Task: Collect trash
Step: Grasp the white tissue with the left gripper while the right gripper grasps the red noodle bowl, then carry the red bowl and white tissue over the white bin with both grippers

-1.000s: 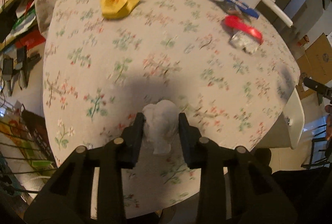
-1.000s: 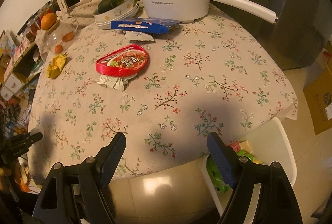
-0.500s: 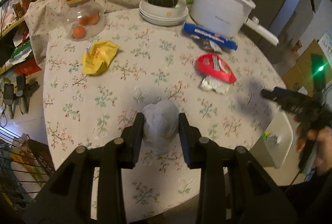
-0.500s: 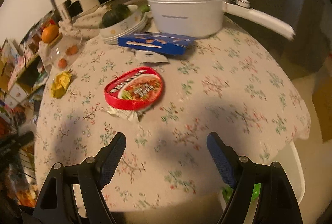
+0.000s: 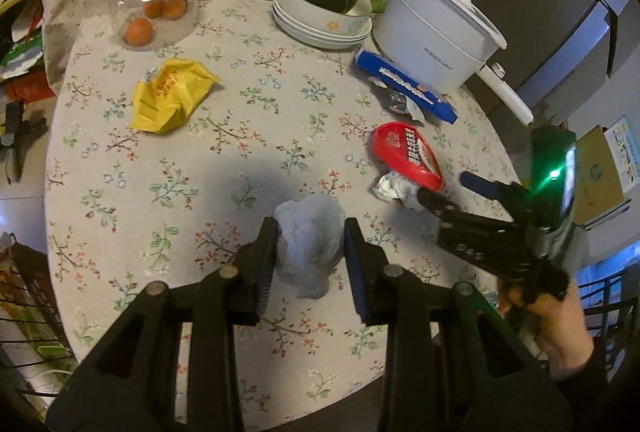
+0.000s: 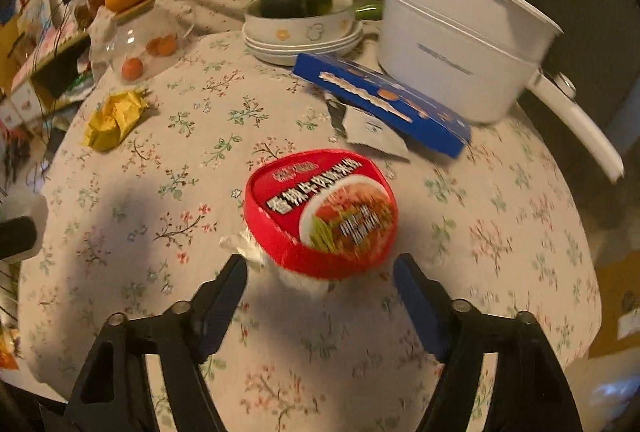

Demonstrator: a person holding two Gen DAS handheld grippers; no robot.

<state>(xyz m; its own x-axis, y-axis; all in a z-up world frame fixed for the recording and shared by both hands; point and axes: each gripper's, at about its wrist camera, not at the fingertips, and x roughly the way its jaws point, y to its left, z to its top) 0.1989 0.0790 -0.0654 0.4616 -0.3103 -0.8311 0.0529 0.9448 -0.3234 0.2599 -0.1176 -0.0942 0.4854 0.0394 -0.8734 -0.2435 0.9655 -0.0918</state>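
My left claw (image 5: pixel 310 244) was clamped on a crumpled white tissue wad (image 5: pixel 310 238), held above the round counter's floral cloth (image 5: pixel 168 200). Left of centre on that cloth lay a crumpled yellow wrapper (image 5: pixel 172 96). Further right sat a round red plastic food lid (image 6: pixel 322 212) with crushed silver foil (image 5: pixel 392 186) tucked beneath it. My right claw (image 6: pixel 320 272) hung wide apart just in front of that lid, gripping nothing. Behind it lay a long blue cardboard box (image 6: pixel 380 104) beside a white lidded pot (image 6: pixel 460 48).
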